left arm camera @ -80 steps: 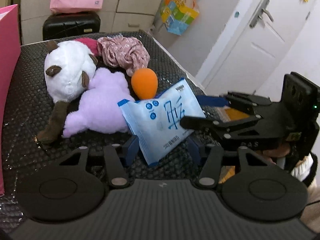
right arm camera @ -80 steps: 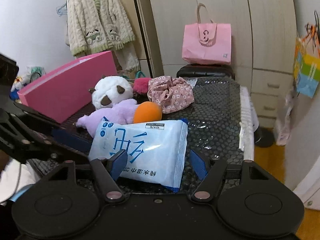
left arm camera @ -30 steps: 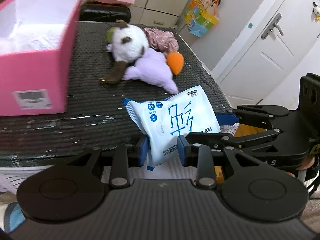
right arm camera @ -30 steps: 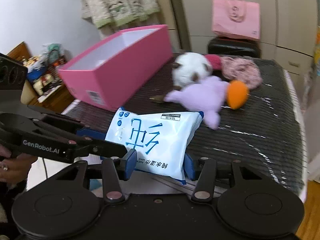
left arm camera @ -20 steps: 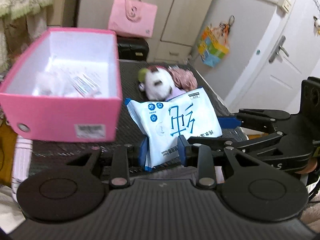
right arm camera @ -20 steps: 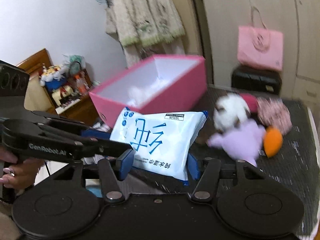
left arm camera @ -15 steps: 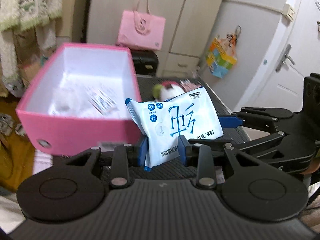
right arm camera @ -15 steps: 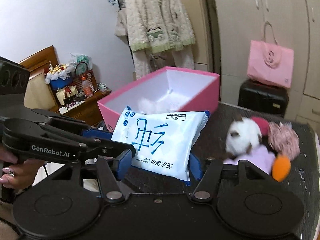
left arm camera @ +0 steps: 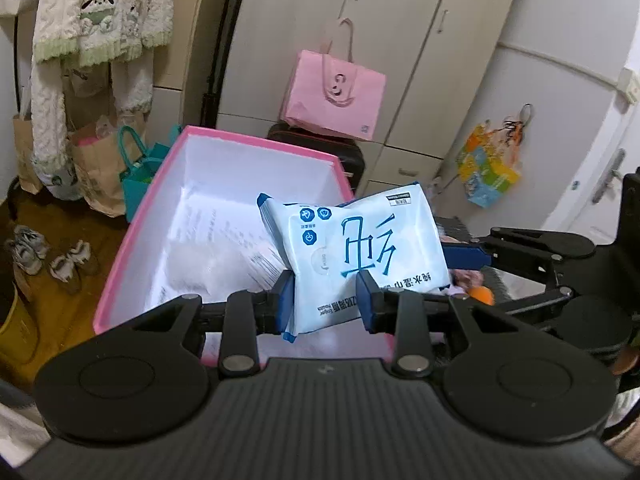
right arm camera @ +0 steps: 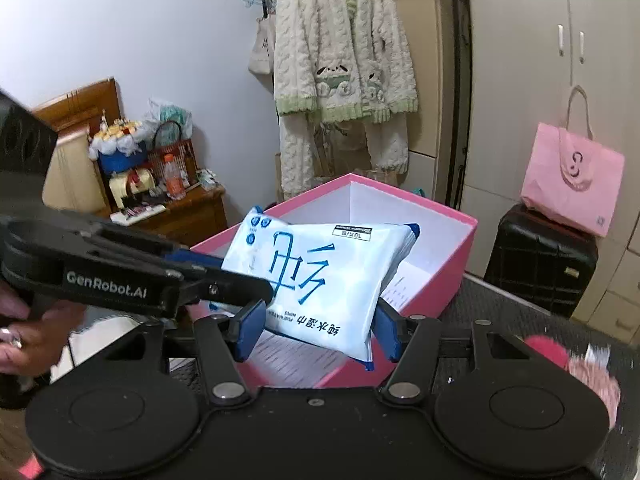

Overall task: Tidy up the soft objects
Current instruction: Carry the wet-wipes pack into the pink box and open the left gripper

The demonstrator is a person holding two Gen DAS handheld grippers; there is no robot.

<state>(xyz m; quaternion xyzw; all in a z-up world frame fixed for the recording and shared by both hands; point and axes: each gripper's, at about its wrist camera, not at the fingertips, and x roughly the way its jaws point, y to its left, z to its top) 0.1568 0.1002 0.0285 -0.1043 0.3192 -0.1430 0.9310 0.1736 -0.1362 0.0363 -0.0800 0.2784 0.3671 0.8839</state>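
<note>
A white and blue wet-wipes pack (left arm camera: 360, 248) hangs above the open pink box (left arm camera: 136, 216), tilted, over the box's near right part. My left gripper (left arm camera: 325, 302) is shut on the pack's lower edge. My right gripper (right arm camera: 319, 328) has the same pack (right arm camera: 316, 276) between its blue pads; its jaws are closing and both pads touch the pack's sides. The right gripper's blue finger (left arm camera: 464, 256) reaches in from the right in the left wrist view. White papers and packets (left arm camera: 216, 256) lie in the box. An orange toy (left arm camera: 482, 295) peeks out behind the pack.
The pink box (right arm camera: 440, 276) stands on a black mat table (right arm camera: 500, 320) with a pink plush (right arm camera: 548, 350) at its right. Behind are a black suitcase (right arm camera: 540, 256) bearing a pink bag (left arm camera: 334, 96), wardrobe doors and a hanging cardigan (right arm camera: 340, 60). A hand (right arm camera: 28, 340) grips the left tool.
Both grippers have lifted the pack off the table and carried it leftward over the pink box. The plush toys have slid out of the left wrist view.
</note>
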